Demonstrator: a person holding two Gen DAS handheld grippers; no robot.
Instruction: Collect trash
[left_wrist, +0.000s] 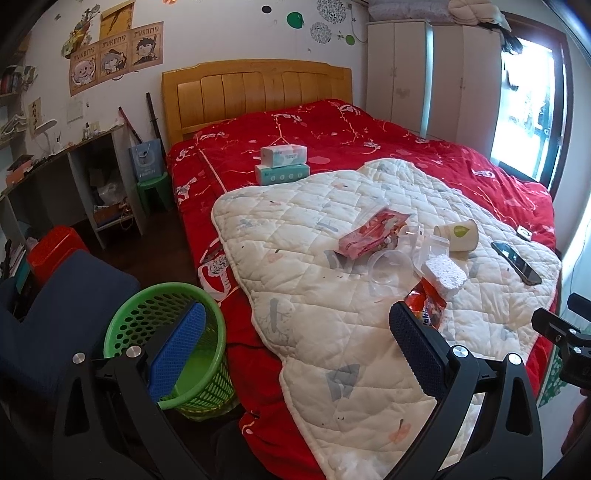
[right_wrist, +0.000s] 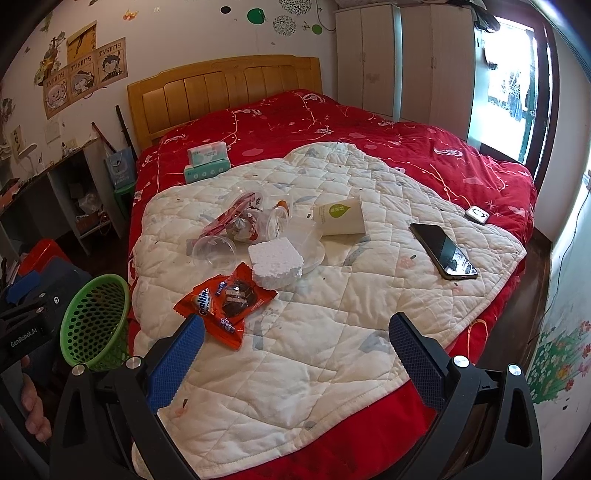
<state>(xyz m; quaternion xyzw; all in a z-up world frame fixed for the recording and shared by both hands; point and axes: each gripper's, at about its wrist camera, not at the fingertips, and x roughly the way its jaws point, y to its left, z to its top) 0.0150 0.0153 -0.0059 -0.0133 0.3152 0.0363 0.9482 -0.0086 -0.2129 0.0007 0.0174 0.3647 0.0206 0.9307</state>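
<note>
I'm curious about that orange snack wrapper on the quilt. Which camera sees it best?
The right wrist view. There the wrapper lies whole on the quilt, printed face up, just beyond the open right claw. In the left wrist view only part of the wrapper shows, cut off by a finger of the open left claw.

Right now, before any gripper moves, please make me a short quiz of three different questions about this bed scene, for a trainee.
1. True or false: the paper cup stands upright on the quilt.
2. Which piece of trash lies nearest the right gripper? A) foam block B) orange wrapper C) paper cup
3. Fill in: the green basket stands on the ____ beside the bed.

Key
1. False: it lies on its side.
2. B
3. floor; also, the phone is not trash, and both the right gripper and left gripper are open and hold nothing.
</note>
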